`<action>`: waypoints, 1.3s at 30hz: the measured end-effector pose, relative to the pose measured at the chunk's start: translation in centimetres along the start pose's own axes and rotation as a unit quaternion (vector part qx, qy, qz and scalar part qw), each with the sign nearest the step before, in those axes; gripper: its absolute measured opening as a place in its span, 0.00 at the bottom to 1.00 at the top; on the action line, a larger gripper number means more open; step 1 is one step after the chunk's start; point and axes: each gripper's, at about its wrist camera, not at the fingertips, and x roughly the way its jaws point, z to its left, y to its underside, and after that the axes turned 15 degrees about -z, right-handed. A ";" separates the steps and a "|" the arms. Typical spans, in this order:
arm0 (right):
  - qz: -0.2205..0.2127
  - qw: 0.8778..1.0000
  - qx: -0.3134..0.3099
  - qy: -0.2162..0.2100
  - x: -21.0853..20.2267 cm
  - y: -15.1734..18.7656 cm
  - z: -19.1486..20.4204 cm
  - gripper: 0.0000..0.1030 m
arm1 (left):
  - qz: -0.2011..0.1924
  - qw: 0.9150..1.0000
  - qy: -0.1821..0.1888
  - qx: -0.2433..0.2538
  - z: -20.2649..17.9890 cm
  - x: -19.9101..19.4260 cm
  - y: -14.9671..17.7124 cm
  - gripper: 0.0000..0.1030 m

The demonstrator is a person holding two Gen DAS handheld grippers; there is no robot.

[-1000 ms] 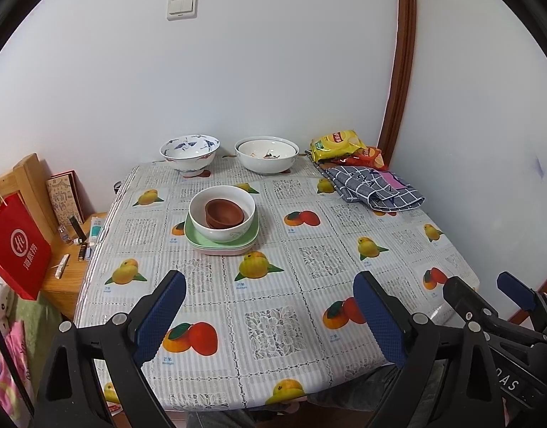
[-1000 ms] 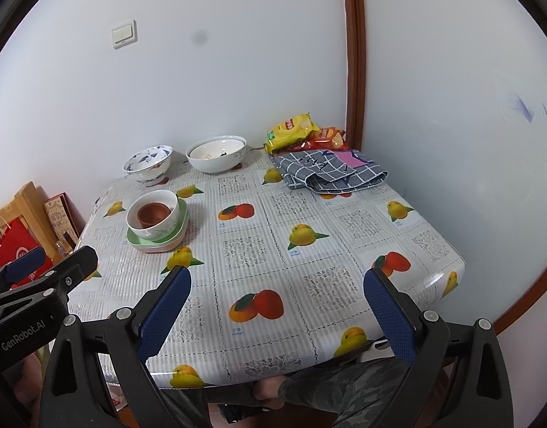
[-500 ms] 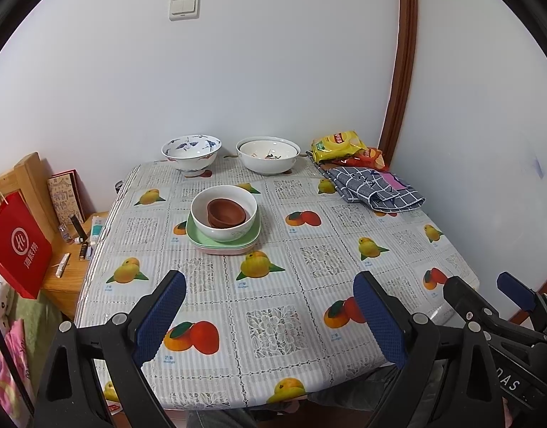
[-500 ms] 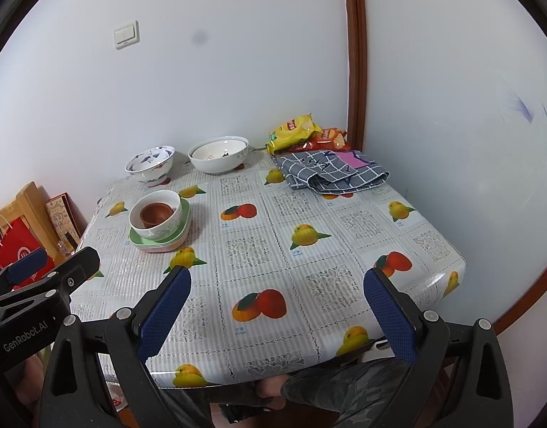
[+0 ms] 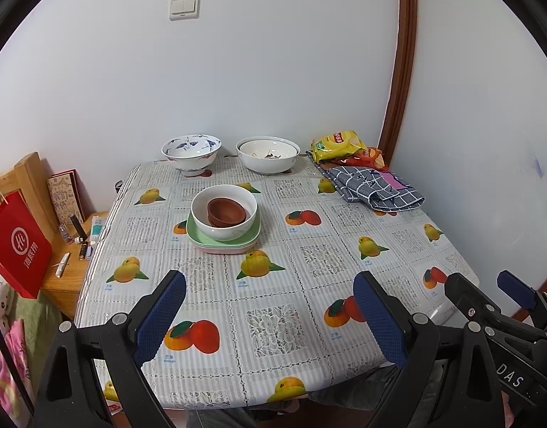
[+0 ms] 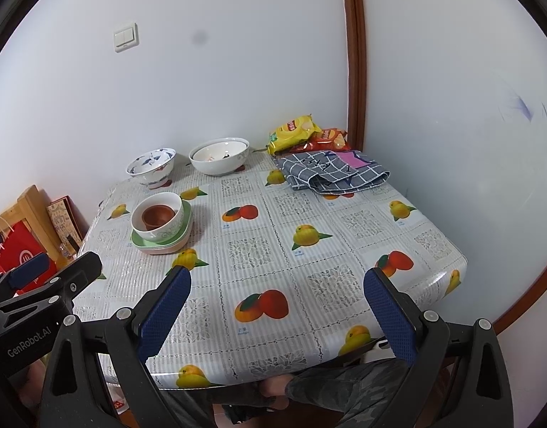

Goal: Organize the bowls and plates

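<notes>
Both tools (image 5: 269,315) (image 6: 277,315) agape — bowls (image 5: 224,212) stacked

White tablecloth (image 5: 273,285) printed with yellow and orange-red fruit between grey lace-like squares. Brown small bowl (image 5: 226,211) inside a white bowl (image 5: 224,217) with faint green scrollwork, on a pale green plate (image 5: 202,239) over a pinkish one. Blue-and-white painted bowl (image 5: 191,153); plain white bowl (image 5: 267,154). Grey cloth (image 5: 373,189) with white check. Yellow snack bag (image 5: 337,144). Red paper bag (image 5: 18,249). Blue pads (image 5: 161,315) on black fingers.
</notes>
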 end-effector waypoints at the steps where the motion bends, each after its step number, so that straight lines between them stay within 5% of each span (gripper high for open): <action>1: 0.000 1.000 0.000 0.000 0.0 0.0 0.0 0.94 | 0.000 1.000 0.000 0.000 0.0 0.0 0.0 0.92; 24: -0.005 1.000 0.002 -0.003 -0.2 -0.3 -0.1 0.94 | -0.006 1.000 -0.003 0.000 0.2 0.2 -0.3 0.92; 39: -0.015 1.000 -0.001 -0.004 1.0 -1.5 0.2 0.94 | 0.001 1.000 -0.009 -0.001 0.9 3.8 -1.4 0.92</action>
